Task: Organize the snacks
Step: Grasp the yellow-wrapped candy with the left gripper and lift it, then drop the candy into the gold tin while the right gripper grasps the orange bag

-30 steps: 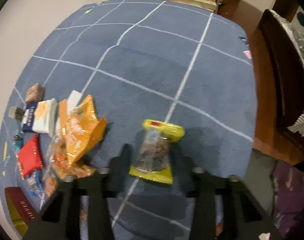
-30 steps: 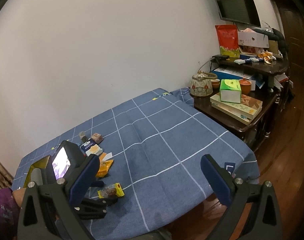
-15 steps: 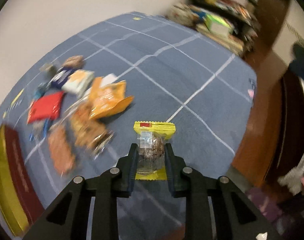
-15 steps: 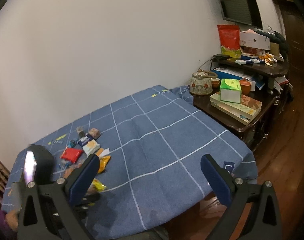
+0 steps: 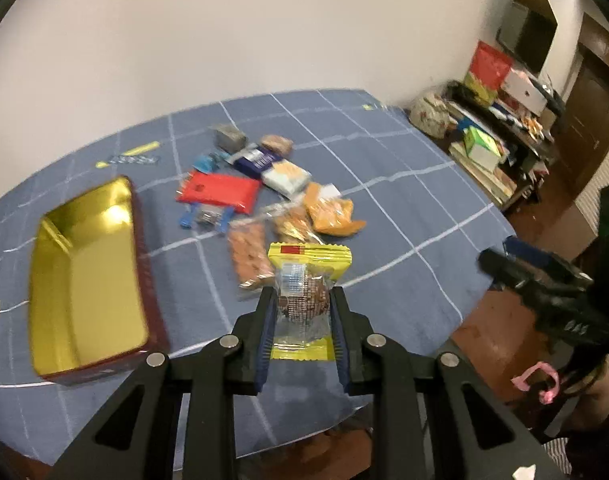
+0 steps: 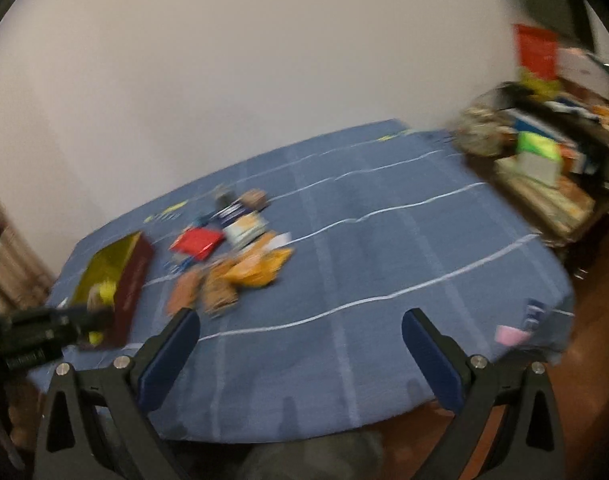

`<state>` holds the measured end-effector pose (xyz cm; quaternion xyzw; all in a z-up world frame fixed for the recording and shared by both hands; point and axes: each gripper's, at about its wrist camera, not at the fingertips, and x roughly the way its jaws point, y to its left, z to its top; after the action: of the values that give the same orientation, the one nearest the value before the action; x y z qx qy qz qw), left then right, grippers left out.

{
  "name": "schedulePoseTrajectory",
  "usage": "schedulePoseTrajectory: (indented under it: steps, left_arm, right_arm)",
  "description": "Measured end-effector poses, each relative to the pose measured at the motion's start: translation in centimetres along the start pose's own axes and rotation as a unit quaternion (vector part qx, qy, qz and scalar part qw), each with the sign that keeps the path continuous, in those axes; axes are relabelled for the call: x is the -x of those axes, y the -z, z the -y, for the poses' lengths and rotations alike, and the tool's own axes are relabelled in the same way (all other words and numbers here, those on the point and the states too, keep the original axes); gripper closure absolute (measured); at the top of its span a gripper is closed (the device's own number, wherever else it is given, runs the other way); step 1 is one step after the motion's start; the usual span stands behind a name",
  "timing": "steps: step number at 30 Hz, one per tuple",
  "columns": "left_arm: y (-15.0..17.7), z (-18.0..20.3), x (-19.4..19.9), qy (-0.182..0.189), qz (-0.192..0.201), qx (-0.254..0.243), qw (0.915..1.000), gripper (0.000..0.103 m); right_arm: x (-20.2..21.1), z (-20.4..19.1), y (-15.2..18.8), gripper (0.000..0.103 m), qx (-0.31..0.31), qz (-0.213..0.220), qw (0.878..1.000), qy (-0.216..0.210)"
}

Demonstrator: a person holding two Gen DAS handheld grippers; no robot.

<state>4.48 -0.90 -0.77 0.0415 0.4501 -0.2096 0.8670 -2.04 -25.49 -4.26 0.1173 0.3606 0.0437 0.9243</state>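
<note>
Above the blue checked surface [image 5: 404,184], the left tongs [image 5: 302,308] clench a yellow-edged snack packet [image 5: 304,296] by its middle. To the left lies an open gold tin [image 5: 84,272], probably its destination. Carry the packet level over the tin, lower it, then release. The right tongs [image 6: 300,354] hang spread and empty; that view is blurred.

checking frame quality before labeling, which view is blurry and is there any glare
Right wrist view: heavy motion blur, the snack pile and side shelf smeared, only the open right gripper sharp. Left wrist view: mostly sharp, the yellow-edged snack packet in the left gripper clear, slight blur at the edges, bright glare inside the gold tin, fisheye bending the tablecloth lines.
</note>
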Motion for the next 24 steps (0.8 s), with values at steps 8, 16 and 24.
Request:
schedulePoseTrajectory:
  steps: [8, 16, 24]
  left_arm:
    - [-0.1, -2.8, 2.8, -0.013, 0.028, 0.024, 0.9992, 0.079]
    - [0.2, -4.2, 2.6, -0.02, 0.027, 0.032, 0.9989, 0.079]
    - [-0.2, -5.2, 3.0, -0.026, 0.041, 0.039, 0.998, 0.079]
  right_arm:
    - [-7.6, -3.4, -5.2, 0.032, 0.072, -0.056, 0.996, -0.022]
    - [-16.3, -3.1, -5.0, 0.038, 0.056, -0.131, 0.99, 0.009]
    - [-19.8, -3.3, -4.9, 0.04, 0.042, -0.146, 0.988, 0.031]
